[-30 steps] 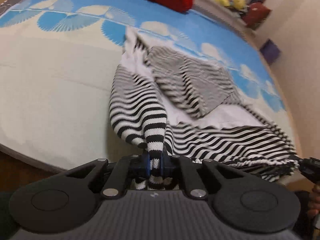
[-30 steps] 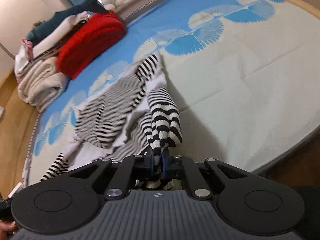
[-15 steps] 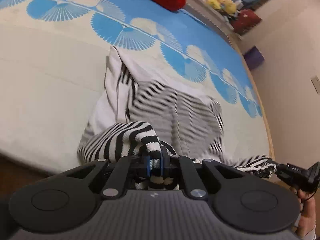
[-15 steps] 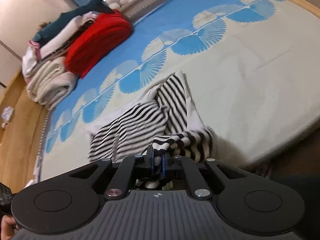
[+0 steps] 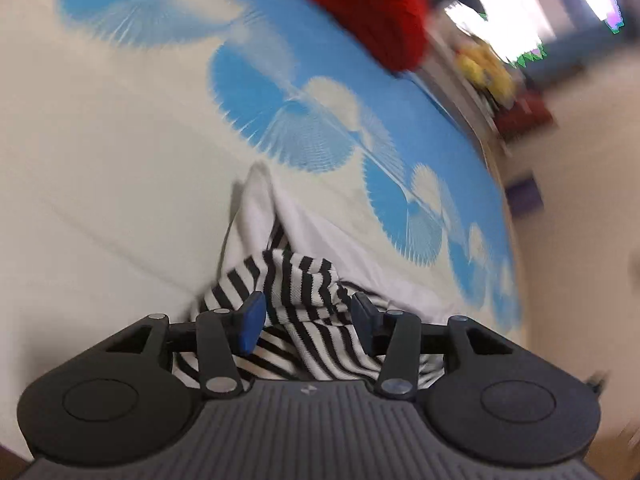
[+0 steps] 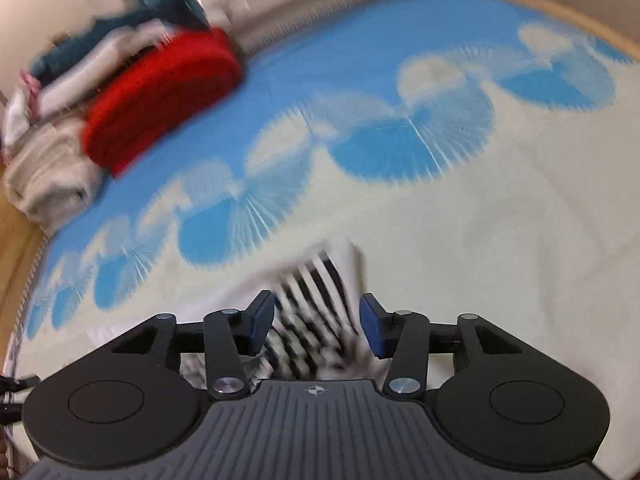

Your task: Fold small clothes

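Blue-and-cream bedspread (image 5: 120, 152) carried the striped garment (image 5: 296, 280) near its front edge; left gripper (image 5: 306, 316) and right gripper (image 6: 318, 320) gaped apart, apparently letting its fold settle.

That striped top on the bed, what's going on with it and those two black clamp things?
A person is folding small clothes with a hand-held gripper in each hand. Both the left gripper and the right gripper are open, with the black-and-white striped top lying bunched on the blue-and-cream bedspread between their fingers. Neither is pinching it. Folded laundry, including a red blanket, is stacked at the far side of the bed.
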